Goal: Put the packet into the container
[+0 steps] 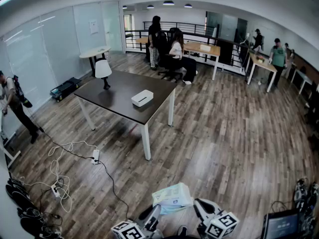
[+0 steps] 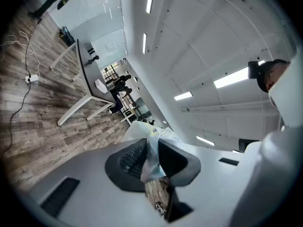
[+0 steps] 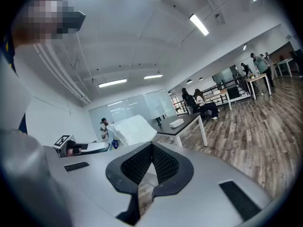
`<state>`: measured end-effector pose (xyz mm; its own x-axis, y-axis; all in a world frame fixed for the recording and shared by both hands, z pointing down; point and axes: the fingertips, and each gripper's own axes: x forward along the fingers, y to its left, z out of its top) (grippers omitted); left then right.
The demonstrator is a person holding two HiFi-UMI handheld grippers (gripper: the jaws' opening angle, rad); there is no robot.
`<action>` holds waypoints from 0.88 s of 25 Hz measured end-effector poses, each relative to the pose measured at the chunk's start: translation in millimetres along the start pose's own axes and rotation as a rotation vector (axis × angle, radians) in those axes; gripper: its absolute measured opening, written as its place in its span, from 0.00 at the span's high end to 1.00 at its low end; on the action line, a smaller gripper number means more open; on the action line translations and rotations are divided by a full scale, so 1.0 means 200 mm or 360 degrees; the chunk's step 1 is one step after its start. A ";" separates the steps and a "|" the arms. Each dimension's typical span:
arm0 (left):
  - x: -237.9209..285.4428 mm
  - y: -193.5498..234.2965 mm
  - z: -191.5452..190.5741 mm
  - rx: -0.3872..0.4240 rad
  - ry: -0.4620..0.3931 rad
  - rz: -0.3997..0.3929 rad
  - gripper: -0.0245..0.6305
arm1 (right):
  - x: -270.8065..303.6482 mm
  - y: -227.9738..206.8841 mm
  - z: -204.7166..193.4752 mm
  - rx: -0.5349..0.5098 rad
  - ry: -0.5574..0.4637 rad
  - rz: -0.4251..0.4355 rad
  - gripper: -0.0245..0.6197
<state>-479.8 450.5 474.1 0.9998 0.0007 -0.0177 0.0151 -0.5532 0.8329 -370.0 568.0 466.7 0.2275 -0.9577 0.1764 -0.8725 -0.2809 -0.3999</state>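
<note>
Head view looks down across the room; both gripper views tilt ceilingward, all sharing the packet (image 1: 172, 195) and dark table (image 1: 114, 96).

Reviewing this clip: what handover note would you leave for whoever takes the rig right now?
Left gripper: fingers shut on the packet, gripping its film.
Right gripper: shut, tips beside the packet, nothing seen clamped.
Open white container sits on the dark table, far ahead across the floor.
Done: packet in hand.
To do: carry it over and put it into the container.
</note>
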 end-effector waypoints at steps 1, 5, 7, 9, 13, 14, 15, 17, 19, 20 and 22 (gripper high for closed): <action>0.01 0.00 -0.01 0.0002 0.0008 0.0008 0.86 | -0.02 -0.02 0.01 0.0000 -0.0004 -0.0012 0.95; 0.05 -0.02 -0.04 -0.0003 0.0023 -0.0002 0.86 | -0.07 -0.07 0.04 0.0000 -0.0037 -0.0059 0.95; 0.08 -0.03 -0.05 -0.0004 0.0039 -0.0003 0.86 | -0.10 -0.09 0.05 0.0001 -0.0053 -0.0074 0.95; 0.10 -0.04 -0.07 -0.0003 0.0053 -0.0026 0.86 | -0.12 -0.12 0.05 0.0004 -0.0058 -0.0090 0.95; 0.11 -0.06 -0.10 -0.0003 0.0060 -0.0045 0.86 | -0.16 -0.19 0.04 0.0023 -0.0116 -0.0127 0.95; 0.12 -0.06 -0.10 -0.0005 0.0055 -0.0043 0.86 | -0.18 -0.21 0.05 0.0032 -0.0152 -0.0132 0.95; 0.12 -0.05 -0.10 -0.0004 0.0050 -0.0034 0.86 | -0.19 -0.22 0.07 0.0036 -0.0190 -0.0133 0.94; 0.12 -0.04 -0.11 0.0004 0.0038 -0.0004 0.86 | -0.22 -0.25 0.11 -0.0004 -0.0260 -0.0118 0.94; 0.14 -0.03 -0.11 0.0024 0.0025 0.0034 0.86 | -0.22 -0.24 0.16 -0.0068 -0.0309 -0.0079 0.91; 0.15 -0.02 -0.12 0.0036 0.0020 0.0053 0.86 | -0.22 -0.24 0.17 -0.0094 -0.0316 -0.0054 0.87; 0.17 -0.02 -0.13 0.0057 0.0013 0.0080 0.86 | -0.21 -0.22 0.19 -0.0125 -0.0303 0.0000 0.84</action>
<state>-445.2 474.8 484.2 0.9994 -0.0212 0.0282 -0.0353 -0.5820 0.8124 -325.0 618.8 443.6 0.2984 -0.9544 0.0001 -0.9020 -0.2821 -0.3270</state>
